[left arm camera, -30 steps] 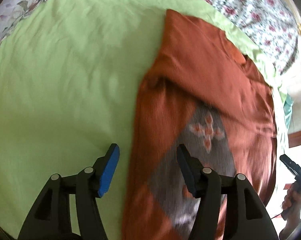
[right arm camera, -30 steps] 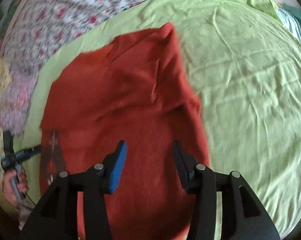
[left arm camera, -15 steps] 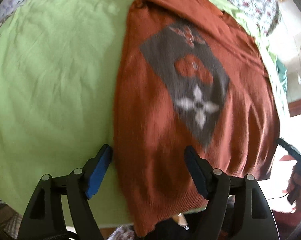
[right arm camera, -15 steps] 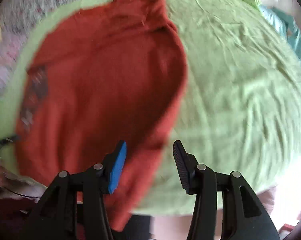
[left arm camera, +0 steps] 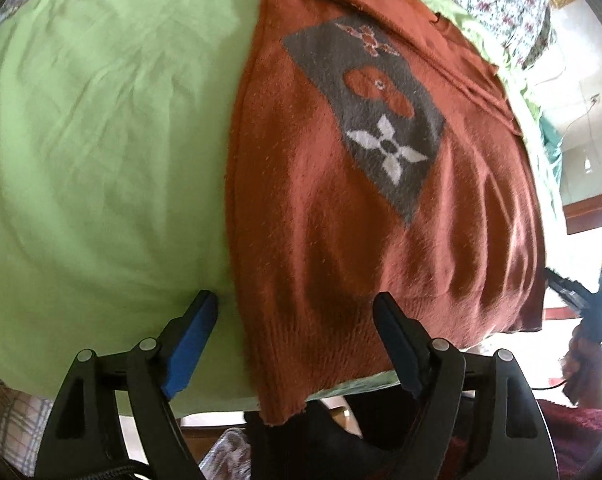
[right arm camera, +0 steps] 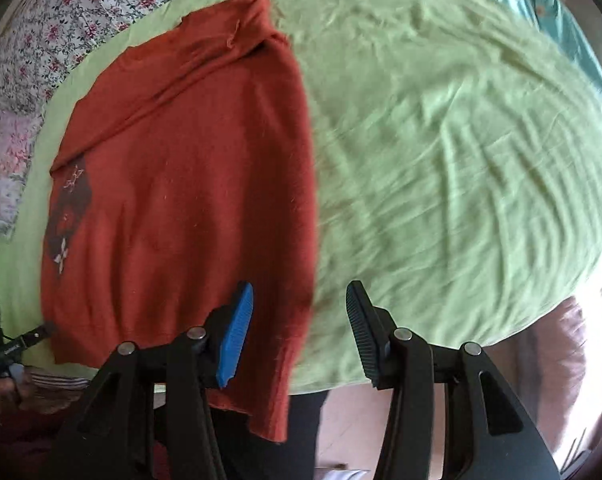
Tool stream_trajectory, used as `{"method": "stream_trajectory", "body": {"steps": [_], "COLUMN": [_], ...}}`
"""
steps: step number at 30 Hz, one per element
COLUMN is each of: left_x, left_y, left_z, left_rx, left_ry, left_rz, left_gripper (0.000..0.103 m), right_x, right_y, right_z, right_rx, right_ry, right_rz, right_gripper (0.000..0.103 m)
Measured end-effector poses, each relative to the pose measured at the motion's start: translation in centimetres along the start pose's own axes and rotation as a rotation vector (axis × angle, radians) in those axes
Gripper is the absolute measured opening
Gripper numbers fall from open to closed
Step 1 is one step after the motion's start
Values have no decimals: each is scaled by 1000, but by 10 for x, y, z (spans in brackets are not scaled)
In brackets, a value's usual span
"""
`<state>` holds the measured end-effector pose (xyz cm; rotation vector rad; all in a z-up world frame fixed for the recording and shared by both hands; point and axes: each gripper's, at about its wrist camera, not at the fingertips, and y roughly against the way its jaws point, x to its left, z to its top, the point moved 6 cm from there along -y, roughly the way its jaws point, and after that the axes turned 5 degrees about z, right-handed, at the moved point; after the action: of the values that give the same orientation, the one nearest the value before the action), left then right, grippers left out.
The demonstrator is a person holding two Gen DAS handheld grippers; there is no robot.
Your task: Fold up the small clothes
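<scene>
A rust-orange knitted sweater (left arm camera: 325, 208) with a grey diamond patch and a white flower lies flat on a light green sheet (left arm camera: 101, 128); its hem hangs a little over the near edge. My left gripper (left arm camera: 297, 340) is open and empty, its jaws either side of the hem's left corner, above it. In the right wrist view the sweater (right arm camera: 189, 184) fills the left half. My right gripper (right arm camera: 297, 332) is open and empty over the hem's right corner. Each gripper shows at the edge of the other view: the right one (left arm camera: 581, 296), the left one (right arm camera: 5, 348).
A floral bedspread (right arm camera: 37, 52) lies beyond the green sheet (right arm camera: 441, 140). A teal cloth (right arm camera: 557, 28) lies at the far right. The near edge of the bed drops to the floor (right arm camera: 357, 432) just below both grippers.
Both grippers have drawn back from over the sweater's middle to its hem at the near edge of the bed. Both jaws have stayed open. The sweater has not visibly moved.
</scene>
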<state>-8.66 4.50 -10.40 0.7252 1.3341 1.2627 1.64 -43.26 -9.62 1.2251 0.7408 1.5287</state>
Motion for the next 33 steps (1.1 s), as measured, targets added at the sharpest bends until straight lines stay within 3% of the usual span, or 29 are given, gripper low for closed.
{"method": "stream_trajectory", "body": {"steps": [2, 4, 8, 9, 10, 11, 15, 23, 27, 33], "left_x": [-4, -4, -10, -11, -13, -14, -17, -11, -18, -31], "left_y": [-2, -1, -5, -5, -6, -5, 10, 46, 70, 104], "left_z": [3, 1, -1, -1, -1, 0, 4, 22, 53, 122], "left_rx": [5, 15, 25, 32, 46, 47, -8, -99, -167, -286], "left_ry": [-3, -22, -46, -57, -71, -78, -101, 1, 22, 5], "left_rz": [-32, -49, -78, -89, -114, -124, -163, -294, -333, -351], "left_gripper": [71, 57, 48, 31, 5, 9, 7, 7, 7, 7], "right_x": [2, 2, 1, -4, -3, -4, -4, -17, -12, 6], "right_y": [-9, -14, -10, -9, -10, -11, -8, 10, 23, 46], "right_z": [-5, -14, -26, -29, -31, -33, -37, -28, -11, 46], "right_rx": [23, 54, 33, 29, 34, 50, 63, -13, -63, -166], "right_ry": [-27, -43, -48, -57, -58, -58, -73, -164, -198, -190], "right_rz": [53, 102, 155, 168, 176, 191, 251, 396, 482, 562], "right_gripper": [50, 50, 47, 37, 17, 8, 7, 6, 6, 6]}}
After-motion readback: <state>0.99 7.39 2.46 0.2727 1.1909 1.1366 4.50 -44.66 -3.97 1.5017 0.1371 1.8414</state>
